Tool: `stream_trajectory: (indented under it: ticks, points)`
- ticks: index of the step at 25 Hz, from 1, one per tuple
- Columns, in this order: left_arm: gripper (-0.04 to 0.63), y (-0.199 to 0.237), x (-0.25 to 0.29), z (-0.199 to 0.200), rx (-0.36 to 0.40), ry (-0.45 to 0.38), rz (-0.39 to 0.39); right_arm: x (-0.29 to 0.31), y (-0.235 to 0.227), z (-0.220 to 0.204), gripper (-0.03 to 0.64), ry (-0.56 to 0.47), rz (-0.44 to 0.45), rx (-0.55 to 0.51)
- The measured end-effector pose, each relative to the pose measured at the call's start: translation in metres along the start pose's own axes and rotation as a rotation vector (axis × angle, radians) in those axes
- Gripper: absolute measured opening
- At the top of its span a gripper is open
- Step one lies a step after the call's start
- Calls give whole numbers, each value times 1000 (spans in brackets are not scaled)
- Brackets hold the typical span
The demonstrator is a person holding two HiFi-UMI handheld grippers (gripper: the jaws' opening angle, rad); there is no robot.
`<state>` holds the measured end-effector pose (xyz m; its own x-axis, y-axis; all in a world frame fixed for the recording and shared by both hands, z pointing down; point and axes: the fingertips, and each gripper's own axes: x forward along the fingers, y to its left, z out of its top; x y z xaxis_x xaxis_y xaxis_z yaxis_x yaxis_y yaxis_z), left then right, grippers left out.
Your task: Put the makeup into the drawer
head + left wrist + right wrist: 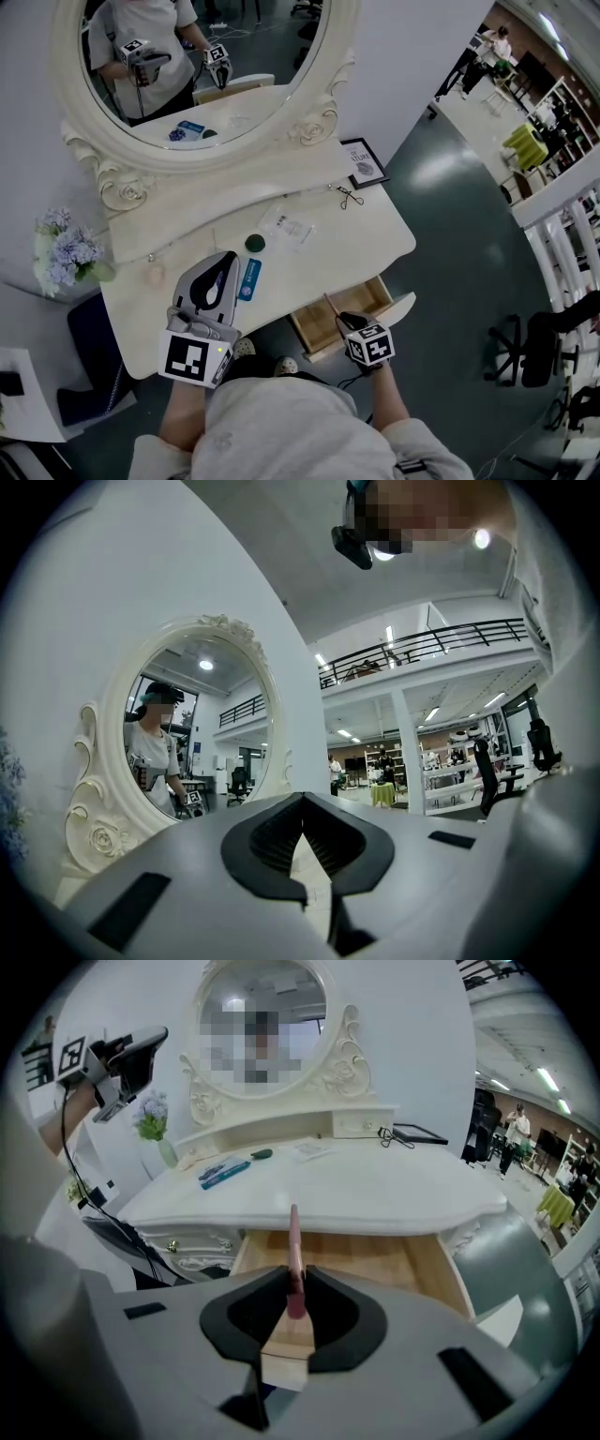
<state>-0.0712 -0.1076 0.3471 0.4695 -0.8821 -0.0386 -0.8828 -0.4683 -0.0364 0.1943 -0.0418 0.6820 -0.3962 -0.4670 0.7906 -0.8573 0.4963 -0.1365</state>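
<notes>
A thin pink makeup pencil (293, 1241) stands up between the jaws of my right gripper (295, 1283), which is shut on it. In the head view the right gripper (345, 322) tilts down over the open wooden drawer (370, 297), with the pencil (331, 306) pointing towards the table edge. The drawer's bare wood bottom (384, 1262) lies just beyond the pencil tip. My left gripper (228, 259) hovers over the left part of the white vanity top (366, 230), shut with nothing in it (303, 803). A blue tube (249, 278) and a green round compact (255, 244) lie on the top beside it.
An oval mirror (202, 70) rises behind the table. A clear packet (289, 227), small scissors (349, 196) and a framed card (364, 162) sit on the top and shelf. Flowers (66, 248) stand at the far left. Dark floor and office chairs (534, 347) lie to the right.
</notes>
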Motion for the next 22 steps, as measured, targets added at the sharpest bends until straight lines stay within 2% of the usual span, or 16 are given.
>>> stream_trajectory:
  ticks: [6, 9, 15, 22]
  points:
    - [15, 2, -2, 4, 0, -23, 12, 10, -1, -12, 66, 67, -15, -40]
    - [15, 2, -3, -1, -2, 6, 9, 14, -1, -17, 64, 108, -24, -82]
    - [15, 2, -2, 3, -2, -22, 13, 23, -1, -26, 64, 188, -52, -163]
    - [15, 1, -4, -1, 0, 7, 11, 34, -4, -24, 64, 215, -84, -152]
